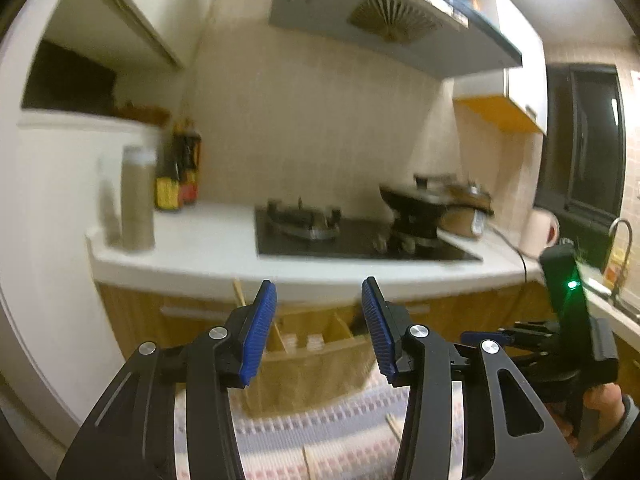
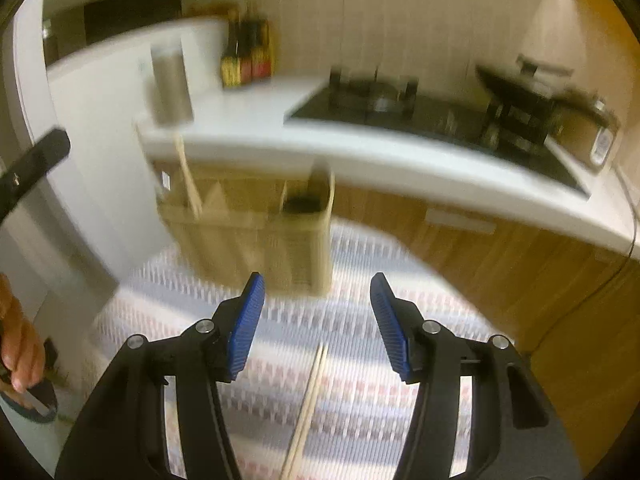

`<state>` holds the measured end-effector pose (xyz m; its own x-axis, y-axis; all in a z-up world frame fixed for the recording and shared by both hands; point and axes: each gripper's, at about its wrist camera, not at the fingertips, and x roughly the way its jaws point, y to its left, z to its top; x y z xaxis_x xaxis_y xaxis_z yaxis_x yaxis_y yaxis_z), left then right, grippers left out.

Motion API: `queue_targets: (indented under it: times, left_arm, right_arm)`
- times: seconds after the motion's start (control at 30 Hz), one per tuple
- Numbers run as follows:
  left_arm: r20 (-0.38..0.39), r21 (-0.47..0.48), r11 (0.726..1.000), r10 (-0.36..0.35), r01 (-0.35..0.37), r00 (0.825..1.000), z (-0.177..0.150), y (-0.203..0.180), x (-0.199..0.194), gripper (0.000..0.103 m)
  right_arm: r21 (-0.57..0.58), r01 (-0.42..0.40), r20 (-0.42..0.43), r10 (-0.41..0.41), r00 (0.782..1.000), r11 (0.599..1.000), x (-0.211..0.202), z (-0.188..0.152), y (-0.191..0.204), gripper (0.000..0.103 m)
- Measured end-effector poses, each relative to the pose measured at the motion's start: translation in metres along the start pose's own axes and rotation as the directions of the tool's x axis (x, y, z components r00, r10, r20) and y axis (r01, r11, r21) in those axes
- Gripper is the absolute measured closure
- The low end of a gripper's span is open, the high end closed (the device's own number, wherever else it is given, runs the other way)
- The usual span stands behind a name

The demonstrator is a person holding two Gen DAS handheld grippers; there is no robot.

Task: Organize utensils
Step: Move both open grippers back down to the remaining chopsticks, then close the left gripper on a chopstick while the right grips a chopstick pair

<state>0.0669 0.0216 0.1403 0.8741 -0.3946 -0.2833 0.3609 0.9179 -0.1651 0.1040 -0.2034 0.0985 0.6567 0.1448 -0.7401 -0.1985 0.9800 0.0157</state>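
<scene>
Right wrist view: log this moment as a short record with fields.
surface: striped mat
holder: beige utensil holder, upright on the mat, with dividers
in holder: one wooden stick leaning in the left compartment
loose: chopsticks flat on the mat, below the right tongs
right tongs: open, nothing between them
left tongs: open, empty

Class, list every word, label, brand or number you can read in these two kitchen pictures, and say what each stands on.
None can be read.
Sauce bottles: yellow and red labels, blurred.
Rice cooker: sticker, blurred.
Canister: no text visible.
</scene>
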Motion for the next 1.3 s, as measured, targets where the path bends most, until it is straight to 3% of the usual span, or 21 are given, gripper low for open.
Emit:
queue_targets:
  times: [0.13,0.27,0.37,0.43,0.53,0.6,0.8,0.9,1.13,1.27,1.3]
  left_arm:
    - [-0.138,-0.001,1.0,-0.008,0.008,0.99,-0.021,0.002,0.017,0.06]
    - [-0.309,0.022,1.0,0.005,0.002,0.951,-0.047,0.001,0.038,0.06]
    - [-0.42,0.031,0.999,0.022,-0.01,0.907,-0.068,0.004,0.051,0.06]
    - [-0.5,0.009,1.0,0.012,-0.009,0.866,-0.083,0.011,0.063,0.06]
    - [-0.603,-0.043,0.999,-0.029,0.004,0.798,-0.104,0.02,0.08,0.061]
    - [-0.642,-0.051,0.999,-0.04,0.01,0.766,-0.115,0.023,0.089,0.064]
    - [-0.714,-0.048,0.999,-0.039,0.007,0.699,-0.139,0.029,0.112,0.069]
    - [-0.737,-0.031,1.0,-0.024,0.002,0.675,-0.147,0.028,0.121,0.071]
    - [-0.767,0.052,0.999,0.036,0.005,0.64,-0.159,0.016,0.135,0.074]
    - [-0.77,0.108,0.994,0.081,0.003,0.633,-0.16,0.008,0.139,0.074]
    - [-0.771,0.115,0.993,0.088,0.002,0.63,-0.161,0.006,0.14,0.074]
  right_arm:
    - [0.012,-0.039,-0.171,0.04,0.984,0.999,0.031,-0.024,-0.001,0.052]
    - [0.047,-0.075,-0.308,0.086,0.947,0.996,0.058,-0.045,-0.004,0.052]
    - [0.09,-0.088,-0.407,0.117,0.906,0.992,0.08,-0.058,-0.007,0.052]
    - [0.104,-0.087,-0.448,0.125,0.885,0.991,0.09,-0.065,-0.008,0.059]
    - [0.104,-0.074,-0.476,0.115,0.872,0.992,0.099,-0.067,-0.009,0.065]
    - [0.127,-0.078,-0.492,0.131,0.861,0.989,0.105,-0.067,-0.011,0.066]
    - [0.089,-0.048,-0.526,0.088,0.846,0.995,0.121,-0.065,-0.004,0.074]
    - [0.079,-0.032,-0.549,0.071,0.832,0.996,0.132,-0.066,0.0,0.076]
    - [0.03,-0.002,-0.584,0.019,0.811,1.0,0.145,-0.065,0.018,0.079]
    - [0.007,0.015,-0.588,-0.007,0.808,1.0,0.153,-0.064,0.033,0.084]
    - [0.003,0.025,-0.583,-0.019,0.812,1.0,0.152,-0.066,0.035,0.09]
